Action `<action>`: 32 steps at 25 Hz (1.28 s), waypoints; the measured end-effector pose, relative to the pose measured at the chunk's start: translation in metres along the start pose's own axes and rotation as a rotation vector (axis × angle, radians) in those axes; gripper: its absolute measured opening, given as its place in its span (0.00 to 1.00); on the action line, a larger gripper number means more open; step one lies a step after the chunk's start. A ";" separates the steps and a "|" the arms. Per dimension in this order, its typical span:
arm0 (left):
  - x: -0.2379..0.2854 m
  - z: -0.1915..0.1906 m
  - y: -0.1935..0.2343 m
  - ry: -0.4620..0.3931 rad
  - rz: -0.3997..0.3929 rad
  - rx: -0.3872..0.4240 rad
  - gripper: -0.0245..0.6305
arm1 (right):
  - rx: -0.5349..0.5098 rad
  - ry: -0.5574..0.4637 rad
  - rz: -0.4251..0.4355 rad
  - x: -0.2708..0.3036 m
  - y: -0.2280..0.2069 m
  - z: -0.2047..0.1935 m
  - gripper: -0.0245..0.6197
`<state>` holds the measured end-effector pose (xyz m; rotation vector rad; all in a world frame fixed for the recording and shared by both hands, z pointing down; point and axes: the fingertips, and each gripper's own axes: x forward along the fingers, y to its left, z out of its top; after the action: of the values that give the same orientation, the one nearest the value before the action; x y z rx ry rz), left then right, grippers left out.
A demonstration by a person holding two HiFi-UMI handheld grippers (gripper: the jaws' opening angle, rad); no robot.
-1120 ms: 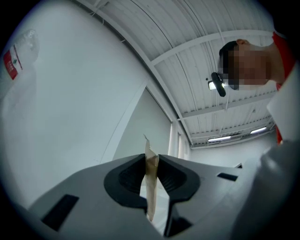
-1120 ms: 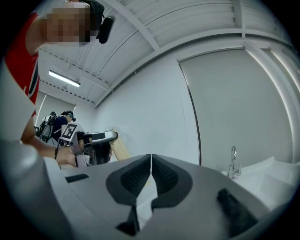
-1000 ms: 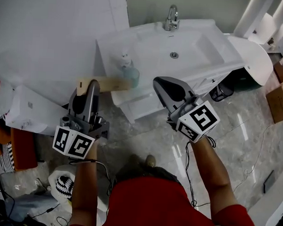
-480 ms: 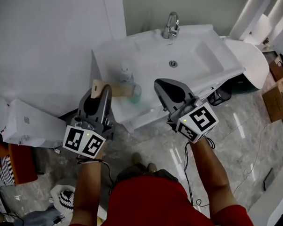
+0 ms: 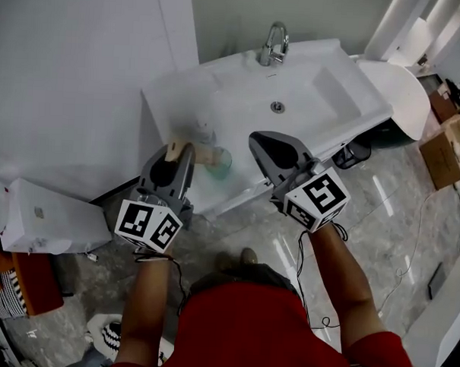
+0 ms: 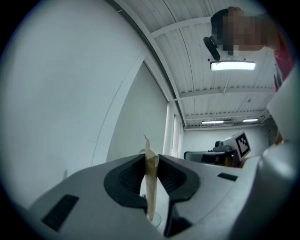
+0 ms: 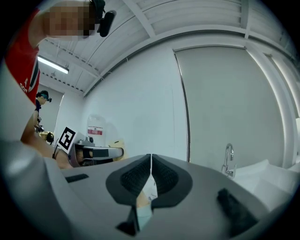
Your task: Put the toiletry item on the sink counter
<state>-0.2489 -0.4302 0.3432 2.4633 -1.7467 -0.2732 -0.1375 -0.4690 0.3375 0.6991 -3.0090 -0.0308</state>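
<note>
Left gripper (image 5: 186,149): jaws were clamped on the tan card edge of the toiletry pack (image 5: 205,153).
Toiletry pack: left of centre in the head view, over the front left edge of the sink counter (image 5: 348,93).
Right gripper (image 7: 150,164): jaws were pressed together, gripping nothing.

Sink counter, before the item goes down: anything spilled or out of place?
Nothing stands out: a pump bottle and teal cup sit left of the basin, by the tan packet in the left gripper.
</note>
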 end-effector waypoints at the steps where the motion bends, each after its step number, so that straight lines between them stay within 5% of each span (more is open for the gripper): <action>1: 0.003 -0.003 0.001 0.013 0.002 0.001 0.16 | -0.002 0.003 0.002 0.001 -0.002 0.001 0.09; 19: 0.033 -0.078 0.021 0.202 0.049 -0.017 0.16 | -0.029 0.012 0.034 0.010 -0.019 0.001 0.09; 29: 0.039 -0.096 0.026 0.185 0.031 -0.067 0.16 | -0.032 0.037 0.036 0.012 -0.027 -0.007 0.09; 32: 0.040 -0.090 0.025 0.162 0.026 -0.051 0.23 | -0.030 0.038 0.042 0.013 -0.027 -0.008 0.09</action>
<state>-0.2405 -0.4780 0.4327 2.3527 -1.6834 -0.1102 -0.1368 -0.4988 0.3449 0.6268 -2.9794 -0.0607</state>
